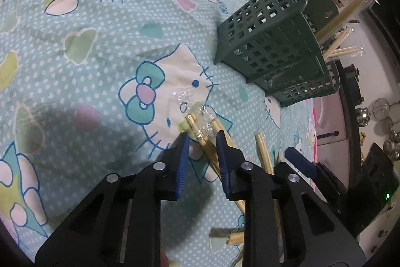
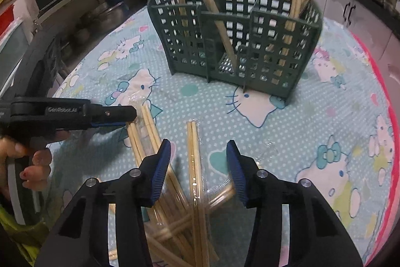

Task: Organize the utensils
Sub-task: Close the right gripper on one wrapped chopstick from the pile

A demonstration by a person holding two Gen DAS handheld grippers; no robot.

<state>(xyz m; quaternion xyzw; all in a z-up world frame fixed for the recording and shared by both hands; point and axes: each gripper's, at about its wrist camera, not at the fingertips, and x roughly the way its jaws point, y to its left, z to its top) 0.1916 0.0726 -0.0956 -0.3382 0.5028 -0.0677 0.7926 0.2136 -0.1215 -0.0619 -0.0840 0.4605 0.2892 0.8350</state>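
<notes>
Green plastic utensil caddy (image 2: 232,41) upright on patterned tablecloth (image 2: 312,129), wrapped chopsticks standing in its compartments. Pile of wrapped chopsticks (image 2: 175,204) loose on cloth before it. Left gripper (image 1: 201,139) straddling one wrapped pair (image 1: 200,126), contact unclear. Right gripper (image 2: 198,149) unclenched, jaws apart around another pair (image 2: 193,154).

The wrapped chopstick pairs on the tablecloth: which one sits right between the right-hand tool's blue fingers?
The single straight wrapped pair, lying alone and pointing toward the green holder. The others lie crossed in the heap or fan left under the left gripper.
</notes>
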